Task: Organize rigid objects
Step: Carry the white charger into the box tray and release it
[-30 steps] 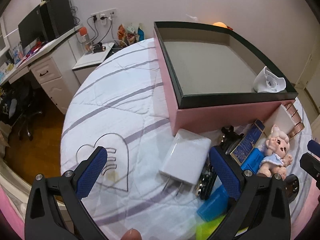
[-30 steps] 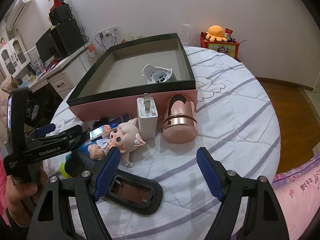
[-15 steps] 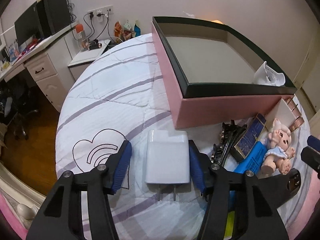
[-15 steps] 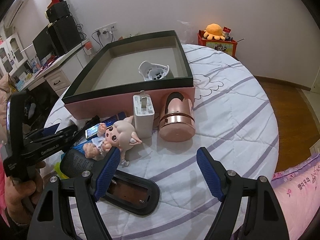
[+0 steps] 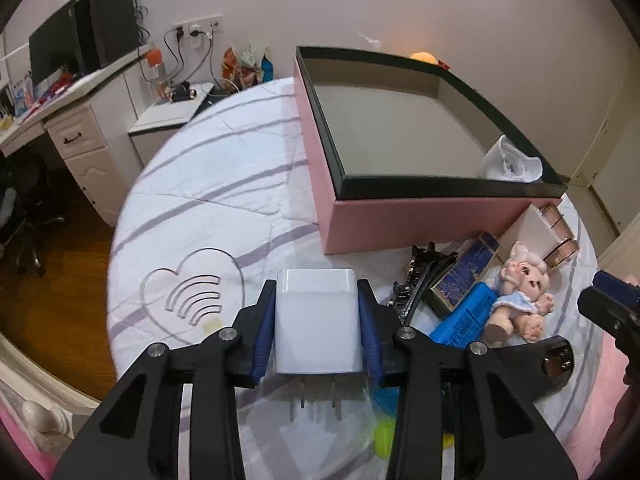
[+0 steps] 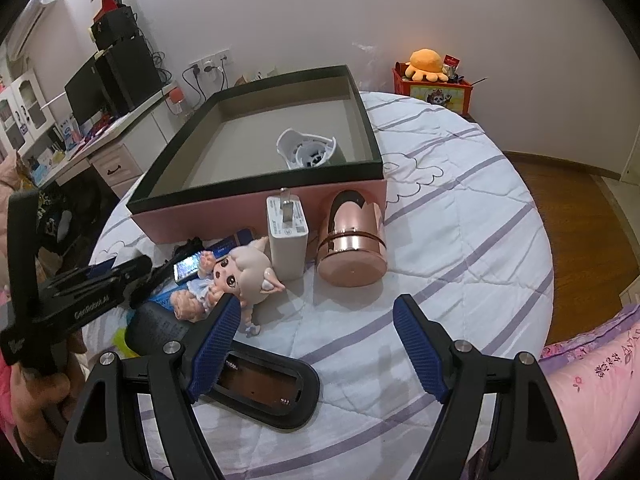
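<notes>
My left gripper (image 5: 317,320) is shut on a white plug charger (image 5: 317,312), prongs pointing back toward the camera, held just above the quilt. A pink box with a dark rim (image 5: 400,178) lies ahead to the right, also in the right wrist view (image 6: 256,190), with a white plastic piece (image 6: 306,152) inside. My right gripper (image 6: 316,340) is open and empty above the quilt. Before it lie a doll (image 6: 236,278), a second white charger (image 6: 286,236) and a rose-gold cylinder (image 6: 350,246). The left gripper also shows in the right wrist view (image 6: 116,276).
A black tray-like case (image 6: 260,388) lies under my right gripper's left finger. A blue box (image 5: 466,314), black clips (image 5: 420,280) and a yellow-green item (image 5: 384,440) lie right of the left gripper. A desk (image 5: 60,120) stands at far left. The bed's edge drops to wood floor.
My left gripper closed from wide open onto the white charger and now grips it. The right gripper stayed open and drifted only slightly.
</notes>
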The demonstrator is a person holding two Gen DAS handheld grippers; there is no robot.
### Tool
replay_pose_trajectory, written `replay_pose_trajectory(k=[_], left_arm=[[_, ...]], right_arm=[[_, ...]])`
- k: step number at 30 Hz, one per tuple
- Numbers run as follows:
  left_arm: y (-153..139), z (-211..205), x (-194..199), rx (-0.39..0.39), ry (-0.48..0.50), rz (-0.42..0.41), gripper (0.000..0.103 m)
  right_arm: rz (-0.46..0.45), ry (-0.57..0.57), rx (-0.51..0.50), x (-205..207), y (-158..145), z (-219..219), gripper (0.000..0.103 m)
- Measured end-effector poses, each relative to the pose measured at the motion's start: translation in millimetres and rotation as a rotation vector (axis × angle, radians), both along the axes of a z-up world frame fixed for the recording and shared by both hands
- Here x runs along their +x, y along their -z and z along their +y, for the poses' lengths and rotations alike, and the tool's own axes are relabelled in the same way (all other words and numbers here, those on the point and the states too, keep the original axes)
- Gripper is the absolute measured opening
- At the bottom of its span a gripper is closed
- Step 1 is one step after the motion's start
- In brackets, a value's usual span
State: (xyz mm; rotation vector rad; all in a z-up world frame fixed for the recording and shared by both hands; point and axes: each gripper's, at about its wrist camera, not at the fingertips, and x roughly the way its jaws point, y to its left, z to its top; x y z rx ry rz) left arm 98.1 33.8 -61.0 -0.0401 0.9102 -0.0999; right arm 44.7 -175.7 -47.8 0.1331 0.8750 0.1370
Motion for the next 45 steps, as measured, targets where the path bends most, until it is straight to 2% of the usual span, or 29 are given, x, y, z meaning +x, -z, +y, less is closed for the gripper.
replay_pose_trajectory(k=[7, 12, 18, 26, 27, 29, 31, 36, 38, 42, 45], left_arm=[[-51, -11, 9, -0.002, 0.012, -0.037, 0.038], [-79, -29, 50, -0.027, 0.034, -0.057, 0.038], [-62, -56, 108, -0.049, 0.058, 0.003, 0.038], [-23, -71, 139, 0.016, 0.039, 0.084, 0.039], [-21, -74, 140, 0.045, 0.029, 0.077, 0.042], [-19, -73, 139, 0.057, 0.013, 0.075, 0.054], [-21, -74, 137, 0.083, 0.000, 0.057, 0.074], [-35, -83, 123, 0.128, -0.026, 0.003, 0.098], [-45, -84, 113, 0.161, -0.055, -0.024, 0.101], [-63, -75, 84, 0.159, -0.115, -0.048, 0.103], [-73, -65, 56, 0.143, -0.151, -0.066, 0.103]], right_arm=[[-0.016, 0.007, 0.037, 10, -26, -8, 0.080], [-0.046, 0.023, 0.055, 30, -53, -20, 0.080], [-0.051, 0.037, 0.054, 58, -65, -29, 0.080], [0.008, 0.047, 0.074, 81, -43, -43, 0.080], [0.016, 0.040, 0.079, 84, -39, -44, 0.080], [0.024, 0.029, 0.083, 86, -34, -45, 0.080], [0.032, 0.017, 0.096, 88, -28, -48, 0.080], [0.031, -0.005, 0.137, 87, -21, -58, 0.080], [0.026, -0.016, 0.150, 86, -20, -61, 0.080], [0.019, -0.056, 0.181, 91, -20, -62, 0.080], [-0.001, -0.087, 0.160, 93, -26, -53, 0.080]])
